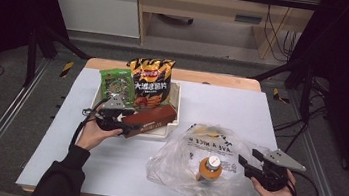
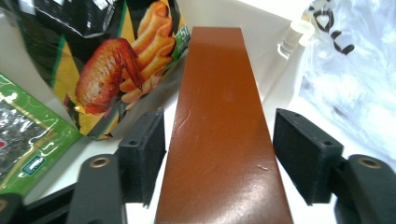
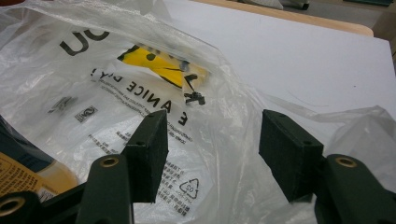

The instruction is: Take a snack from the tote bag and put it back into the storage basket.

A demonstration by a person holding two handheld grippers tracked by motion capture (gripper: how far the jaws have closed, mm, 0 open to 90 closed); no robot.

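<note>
On a white-covered table point(image 1: 261, 113) ringed by dark curtains, the left gripper point(image 2: 219, 149) is straddling a brown box point(image 2: 219, 140) lying in the white tray point(image 1: 172, 123), jaws apart; the right gripper point(image 3: 212, 154) is gaping over a clear plastic bag point(image 3: 116, 107).

Bright table, dark surroundings, soft focus

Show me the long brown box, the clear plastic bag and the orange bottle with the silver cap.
Long brown box point(image 2: 219, 140), left gripper view, its glossy top face.
Clear plastic bag point(image 3: 140, 107), right gripper view, its printed side.
Orange bottle with silver cap point(image 1: 210, 169), high view, its shoulder under the cap.
</note>
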